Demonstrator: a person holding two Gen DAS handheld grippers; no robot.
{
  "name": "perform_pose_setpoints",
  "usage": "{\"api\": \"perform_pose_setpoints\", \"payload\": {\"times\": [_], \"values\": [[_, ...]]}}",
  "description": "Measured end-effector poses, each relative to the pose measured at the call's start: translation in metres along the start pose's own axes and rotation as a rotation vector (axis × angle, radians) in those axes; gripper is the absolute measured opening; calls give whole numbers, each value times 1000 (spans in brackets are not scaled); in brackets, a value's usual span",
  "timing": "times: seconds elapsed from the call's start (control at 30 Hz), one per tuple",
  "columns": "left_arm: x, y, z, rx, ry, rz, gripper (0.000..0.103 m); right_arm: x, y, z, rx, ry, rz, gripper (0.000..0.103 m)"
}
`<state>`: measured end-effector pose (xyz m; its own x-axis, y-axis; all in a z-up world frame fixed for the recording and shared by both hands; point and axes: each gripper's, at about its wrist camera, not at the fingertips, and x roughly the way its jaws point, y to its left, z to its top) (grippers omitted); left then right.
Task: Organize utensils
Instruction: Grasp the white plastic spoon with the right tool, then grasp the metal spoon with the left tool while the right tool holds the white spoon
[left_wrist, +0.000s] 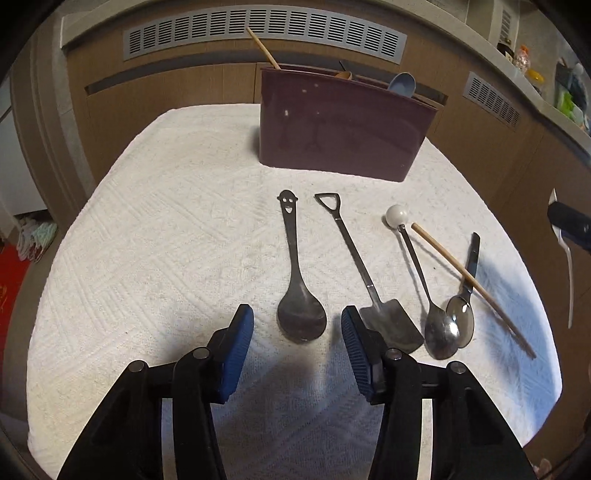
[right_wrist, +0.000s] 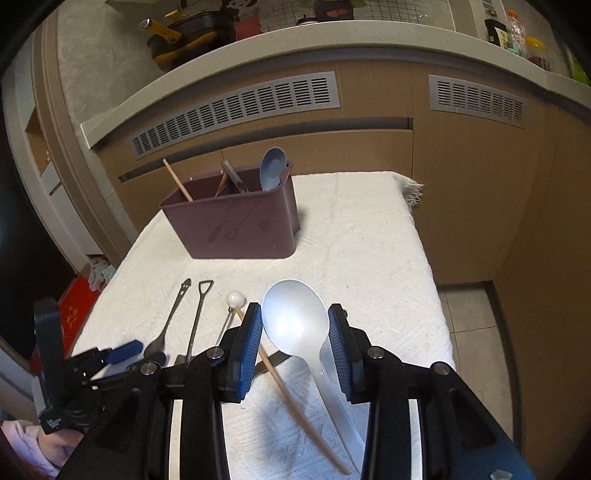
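Maroon plastic forms the utensil caddy (left_wrist: 345, 129) standing at the far side of the white towel-covered table (left_wrist: 147, 229), and out of it stick a wooden stick (right_wrist: 177, 180), a dark handle (right_wrist: 234, 177) and a pale blue spoon (right_wrist: 272, 169). On the near cloth the left wrist view shows four metal utensils and one stick in a row: a smiley-handled spoon (left_wrist: 297, 280), a shovel-shaped spoon (left_wrist: 373, 284), a ball-topped spoon (left_wrist: 421, 280), a dark-handled spoon (left_wrist: 464, 295) whose bowl touches its neighbour's, and a wooden chopstick (left_wrist: 472, 282) lying across that handle. The left gripper (left_wrist: 297, 330) hovers wide open and empty, its pads either side of the smiley spoon's bowl. Only the right wrist view shows the white plastic spoon (right_wrist: 295, 317) properly; its bowl sits between the right gripper's (right_wrist: 295, 345) parted pads, and whether they grip it I cannot tell.
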<state>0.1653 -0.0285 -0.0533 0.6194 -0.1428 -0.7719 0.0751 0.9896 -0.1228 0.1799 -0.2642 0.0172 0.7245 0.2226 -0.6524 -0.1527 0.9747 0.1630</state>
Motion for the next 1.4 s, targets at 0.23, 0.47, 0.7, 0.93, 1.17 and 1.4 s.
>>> {"api": "perform_pose_setpoints", "payload": {"times": [0.23,0.47,0.7,0.93,1.17,1.4], "values": [[5,0,3,21,-13,14,31,6,12,-14,-32,15,8,34],[-26,9,5,28,-147,-25,29,-6,18,-16,-56,-21,-22,34],[-79,4,16,95,-324,-15,29,-20,26,-14,-63,-51,13,34],[-93,4,19,95,-344,-36,27,-22,29,-13,-65,-55,30,34],[-111,6,27,98,-377,-43,17,-28,34,-9,-87,-89,34,34],[-101,31,32,24,-302,-40,17,-25,36,-10,-108,-76,29,34]]}}
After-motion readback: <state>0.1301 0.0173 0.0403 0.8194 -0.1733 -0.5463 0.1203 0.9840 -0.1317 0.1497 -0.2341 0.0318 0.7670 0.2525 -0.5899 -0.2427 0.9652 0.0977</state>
